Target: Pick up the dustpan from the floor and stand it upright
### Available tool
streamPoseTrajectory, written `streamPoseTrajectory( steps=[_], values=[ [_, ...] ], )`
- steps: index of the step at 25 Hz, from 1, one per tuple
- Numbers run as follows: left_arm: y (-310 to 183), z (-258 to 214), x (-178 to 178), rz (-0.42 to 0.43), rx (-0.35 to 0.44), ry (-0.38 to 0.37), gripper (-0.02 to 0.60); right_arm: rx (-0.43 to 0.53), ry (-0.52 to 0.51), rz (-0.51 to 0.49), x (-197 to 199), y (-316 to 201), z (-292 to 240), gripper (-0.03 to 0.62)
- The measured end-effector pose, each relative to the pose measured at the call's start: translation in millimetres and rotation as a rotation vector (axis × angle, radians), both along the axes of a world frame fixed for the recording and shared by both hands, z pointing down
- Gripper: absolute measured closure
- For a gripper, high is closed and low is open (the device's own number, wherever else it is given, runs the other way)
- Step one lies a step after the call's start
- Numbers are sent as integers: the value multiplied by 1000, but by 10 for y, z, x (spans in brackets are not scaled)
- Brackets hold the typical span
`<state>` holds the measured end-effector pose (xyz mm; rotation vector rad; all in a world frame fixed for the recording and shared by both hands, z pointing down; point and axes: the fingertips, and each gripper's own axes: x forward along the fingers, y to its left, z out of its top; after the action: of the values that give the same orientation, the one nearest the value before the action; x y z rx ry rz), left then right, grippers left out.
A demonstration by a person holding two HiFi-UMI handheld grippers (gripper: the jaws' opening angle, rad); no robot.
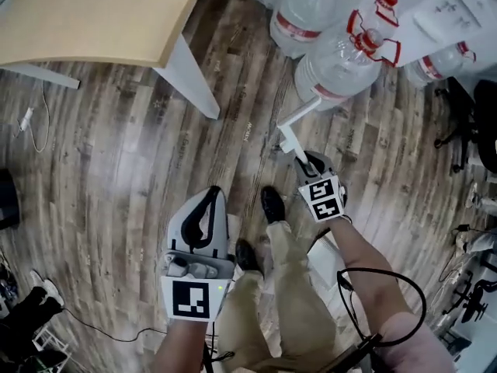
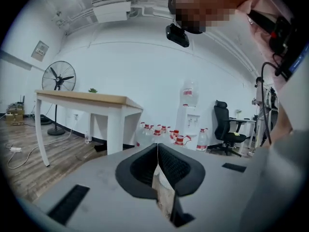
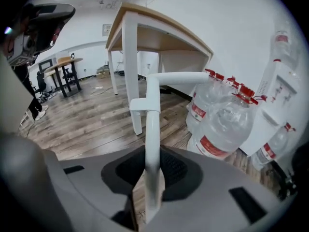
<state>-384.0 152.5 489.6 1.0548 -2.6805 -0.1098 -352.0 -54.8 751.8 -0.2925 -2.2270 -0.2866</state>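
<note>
The dustpan's white handle [image 1: 297, 124] rises from my right gripper [image 1: 311, 165], which is shut on it, and bends at the top toward the water bottles. In the right gripper view the handle [image 3: 152, 124] runs straight up between the jaws of that gripper [image 3: 151, 164]; the pan itself is hidden below. My left gripper [image 1: 210, 199] hangs at the lower left over the wood floor. Its jaws are shut with nothing between them, as the left gripper view shows where they meet on the gripper [image 2: 157, 151].
Several large water bottles [image 1: 342, 53] stand close beyond the handle. A wooden table [image 1: 101, 14] with a white leg [image 1: 194, 76] is at the upper left. An office chair [image 1: 474, 123] is at the right. The person's shoes [image 1: 272, 204] are between the grippers. Cables [image 1: 35, 119] lie at the left.
</note>
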Motion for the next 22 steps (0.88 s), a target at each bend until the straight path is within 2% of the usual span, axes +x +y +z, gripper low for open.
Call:
streamPoseTrajectory(
  steps=[4, 8, 13, 18, 22],
  values=[
    [-21, -484, 230, 29, 29, -10, 568, -9, -45, 12, 424, -67, -484, 505],
    [-56, -861, 552, 90, 26, -69, 568, 6, -88, 46, 827, -186, -932, 505],
    [-133, -1259, 951, 150, 23, -82, 568, 9, -125, 86, 1250, -358, -1375, 505],
    [-288, -1575, 1339, 190, 49, -52, 568, 1, -156, 116, 1670, -511, -1716, 505],
    [-513, -1799, 1659, 246, 50, -86, 568, -4, -198, 149, 2007, -699, -1974, 505]
  ],
)
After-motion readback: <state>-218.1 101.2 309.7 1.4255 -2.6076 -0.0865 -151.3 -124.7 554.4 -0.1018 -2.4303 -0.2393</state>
